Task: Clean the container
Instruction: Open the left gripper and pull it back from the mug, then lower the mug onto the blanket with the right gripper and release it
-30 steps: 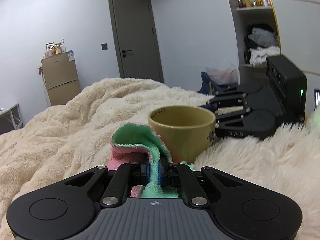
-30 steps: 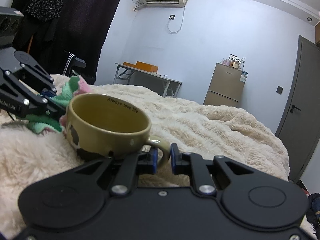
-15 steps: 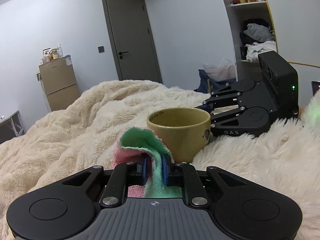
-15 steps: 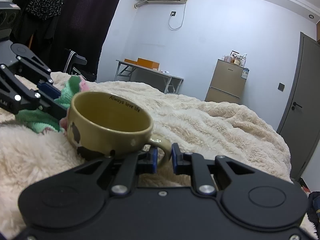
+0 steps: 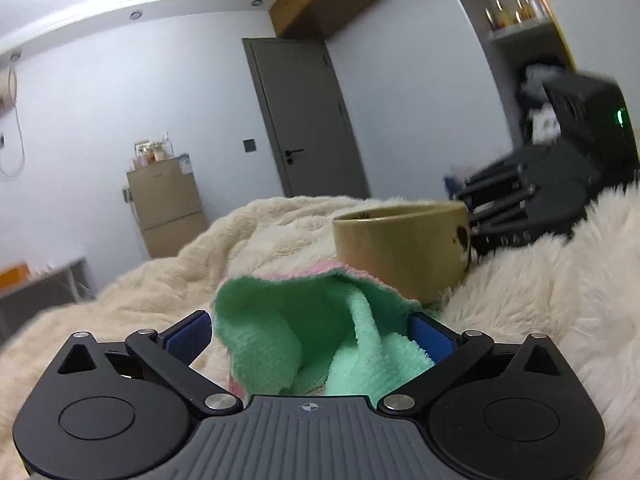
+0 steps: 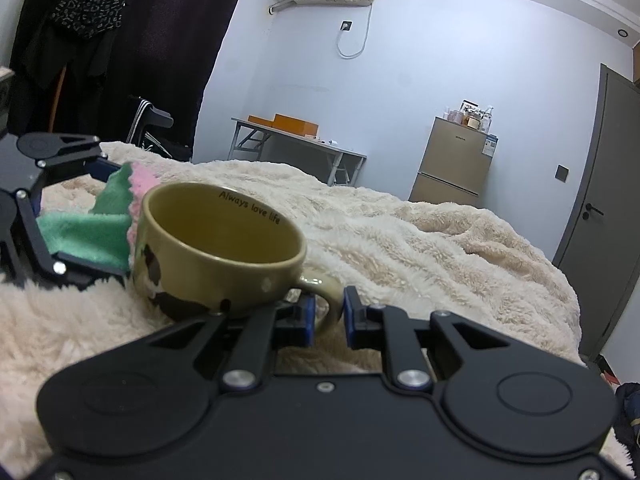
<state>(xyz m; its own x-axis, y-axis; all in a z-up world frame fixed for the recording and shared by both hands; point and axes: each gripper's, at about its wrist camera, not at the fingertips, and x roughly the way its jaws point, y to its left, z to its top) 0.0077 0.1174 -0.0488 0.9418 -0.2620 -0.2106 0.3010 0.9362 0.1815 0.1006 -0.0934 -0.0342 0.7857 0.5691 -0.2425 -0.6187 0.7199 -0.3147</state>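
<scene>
Bedding: cream fluffy fleece blanket [image 6: 420, 240] spread across whole surface. Olive-yellow ceramic mug [image 6: 218, 248] upright on blanket, mouth up, lettering inside rim. Green-and-pink terry cloth [image 5: 320, 332] crumpled just beside mug, touching its wall. Right gripper [image 6: 326, 314] clamped on mug handle. Left gripper [image 5: 310, 334] jaws opening wide, cloth lying loose between them, pads off fabric.

A second ago the left gripper [image 5: 310, 334] pinched the green-and-pink cloth [image 5: 320, 332]; now its jaws are opening wide, with the cloth loose between them on the bed, unfolded beside the mug [image 5: 402, 248].
</scene>
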